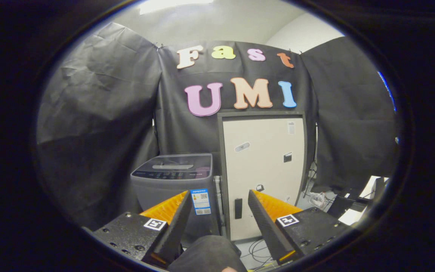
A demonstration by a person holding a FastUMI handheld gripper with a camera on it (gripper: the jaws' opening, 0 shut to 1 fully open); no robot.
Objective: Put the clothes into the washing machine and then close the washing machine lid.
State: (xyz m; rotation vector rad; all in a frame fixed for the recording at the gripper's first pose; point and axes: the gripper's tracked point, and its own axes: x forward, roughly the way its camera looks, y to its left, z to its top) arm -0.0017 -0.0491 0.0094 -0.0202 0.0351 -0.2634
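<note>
Seemingly we are at the very start: our tool (217, 200) is released, fingers spread and empty, with a dark bundle (208, 253), perhaps the clothes, low between them. Beyond stands the washing machine (174, 185), lid (176, 165) apparently down, beside a pale cabinet (264, 173); loading and closing remain.

Black cloth walls (100, 113), cream cabinet (264, 170), cables on pale floor (257, 247), ceiling light (172, 5)

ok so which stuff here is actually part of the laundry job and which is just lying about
Part of the job:
- washing machine, grey, lid down, ahead of the left finger
- dark cloth low between the fingers, possibly the clothes
- claw, open, pressing on nothing

Just lying about:
- pale cabinet beside the machine
- cables on the floor
- clutter off to the right
</note>
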